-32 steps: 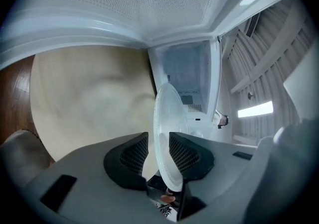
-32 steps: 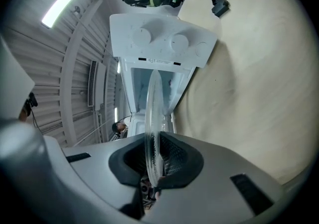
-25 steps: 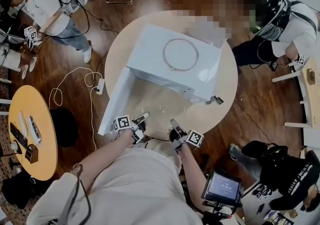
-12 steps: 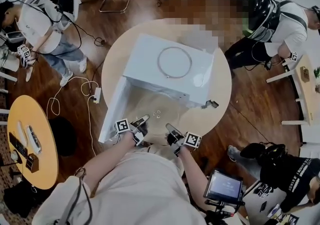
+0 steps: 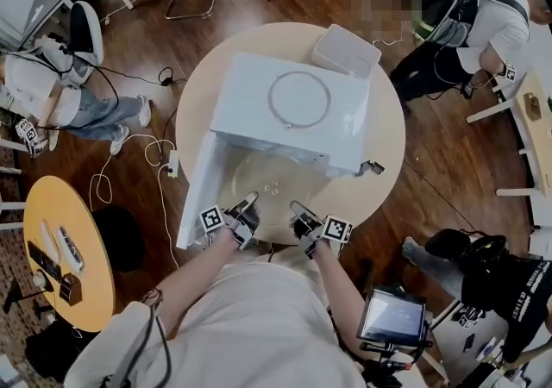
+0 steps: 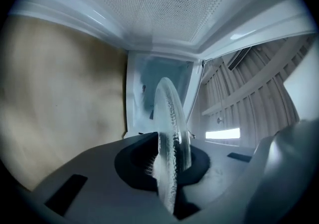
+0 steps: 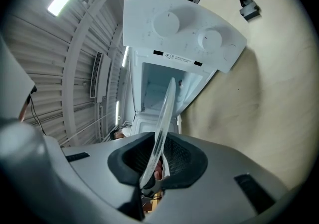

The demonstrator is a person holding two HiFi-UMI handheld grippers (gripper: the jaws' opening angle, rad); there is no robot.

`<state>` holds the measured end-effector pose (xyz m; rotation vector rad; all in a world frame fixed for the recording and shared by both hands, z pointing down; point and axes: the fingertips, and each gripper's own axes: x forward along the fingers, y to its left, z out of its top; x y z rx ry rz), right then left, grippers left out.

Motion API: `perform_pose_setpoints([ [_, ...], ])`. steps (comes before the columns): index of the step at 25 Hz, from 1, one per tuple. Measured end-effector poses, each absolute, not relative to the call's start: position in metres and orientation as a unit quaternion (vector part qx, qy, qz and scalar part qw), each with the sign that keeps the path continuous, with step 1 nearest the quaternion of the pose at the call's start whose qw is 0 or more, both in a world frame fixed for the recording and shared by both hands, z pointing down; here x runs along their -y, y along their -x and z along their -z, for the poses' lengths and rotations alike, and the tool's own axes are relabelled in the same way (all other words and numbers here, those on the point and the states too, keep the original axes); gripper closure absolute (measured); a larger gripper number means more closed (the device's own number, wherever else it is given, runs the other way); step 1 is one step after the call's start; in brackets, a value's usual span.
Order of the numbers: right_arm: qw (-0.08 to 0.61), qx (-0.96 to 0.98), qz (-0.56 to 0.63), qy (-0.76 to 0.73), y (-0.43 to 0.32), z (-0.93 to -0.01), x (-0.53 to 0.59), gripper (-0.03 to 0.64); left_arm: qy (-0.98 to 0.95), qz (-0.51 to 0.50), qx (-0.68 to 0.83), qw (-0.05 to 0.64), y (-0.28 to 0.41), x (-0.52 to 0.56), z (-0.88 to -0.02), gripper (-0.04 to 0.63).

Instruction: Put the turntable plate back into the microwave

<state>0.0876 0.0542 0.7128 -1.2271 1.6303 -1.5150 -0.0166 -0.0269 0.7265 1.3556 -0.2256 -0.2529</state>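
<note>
Since glass clear, turntable plate (image 5: 272,188) faint before microwave (image 5: 243,95).

A white boxy microwave (image 5: 293,110) is set on a round beige table (image 5: 384,149). A thin metal ring (image 5: 269,100) is laid atop it, a flat white box (image 5: 345,50) behind, a clear glass turntable plate (image 5: 272,184) before its opening.

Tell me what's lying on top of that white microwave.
A thin ring lies flat on the microwave's top, nothing else. The head view cannot see the cavity beneath; the top covers it.
</note>
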Motion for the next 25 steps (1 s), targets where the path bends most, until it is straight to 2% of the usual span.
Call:
perform_pose_setpoints([
  [2,0.302,-0.625,0.554,0.460,-0.086,-0.704,-0.047,0.580,-0.625,0.127,0.103,0.764,0.018,0.028,-0.723,0.565],
  [9,0.259,-0.625,0.520,0.522,-0.079,-0.698,-0.061,0.555,-0.640,0.142,0.088,0.750,0.027,0.020,-0.698,0.565],
  [15,0.281,-0.618,0.493,0.544,-0.077,-0.688,-0.060,0.549,-0.637,0.163,0.088,0.748,0.041,0.017,-0.697,0.563],
  [17,0.278,-0.614,0.482,0.560,-0.078,-0.686,-0.058,0.523,-0.637,0.167,0.094,0.747,0.047,0.020,-0.695,0.565],
  [25,0.153,-0.615,0.385,0.670,-0.101,-0.686,-0.059,0.518,-0.644,0.180,0.103,0.736,0.045,0.026,-0.692,0.563],
])
